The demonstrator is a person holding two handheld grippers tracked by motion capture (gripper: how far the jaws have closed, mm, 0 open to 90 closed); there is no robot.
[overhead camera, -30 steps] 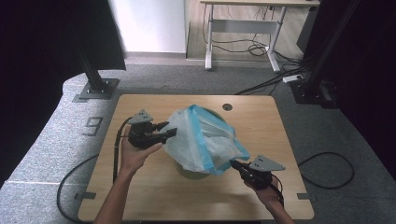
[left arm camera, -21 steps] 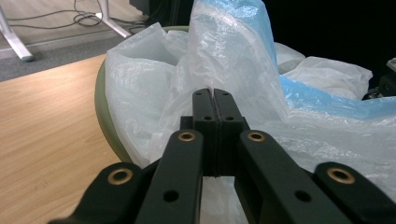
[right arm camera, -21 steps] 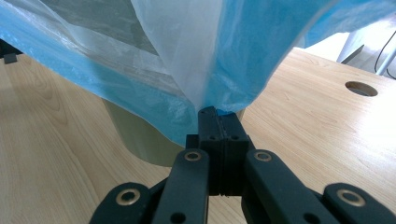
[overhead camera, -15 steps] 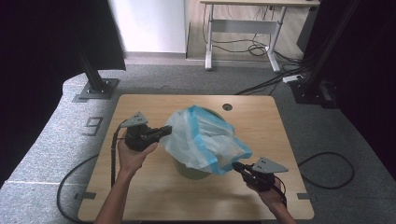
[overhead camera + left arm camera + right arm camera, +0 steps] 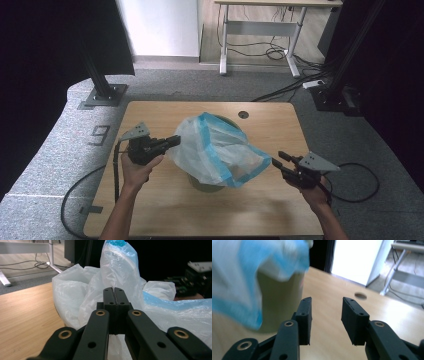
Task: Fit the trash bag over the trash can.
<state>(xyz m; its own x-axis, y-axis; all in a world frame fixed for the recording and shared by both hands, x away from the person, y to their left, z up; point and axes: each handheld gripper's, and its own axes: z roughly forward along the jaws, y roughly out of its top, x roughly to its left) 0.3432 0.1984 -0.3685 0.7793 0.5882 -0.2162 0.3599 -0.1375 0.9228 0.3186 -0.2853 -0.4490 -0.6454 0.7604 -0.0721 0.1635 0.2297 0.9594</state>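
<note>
Wooden counter point(image 5: 165, 200): right tool point(image 5: 276, 160) has just opened, releasing the bag point(image 5: 215, 150); left tool point(image 5: 175, 140) has clamped its rim over the bin point(image 5: 279, 305).

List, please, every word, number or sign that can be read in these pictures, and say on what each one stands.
"9": a pale figure on the grey floor left of the table, high view.
Nothing readable stands on the bag, on the bin under it, or on the grippers.
</note>
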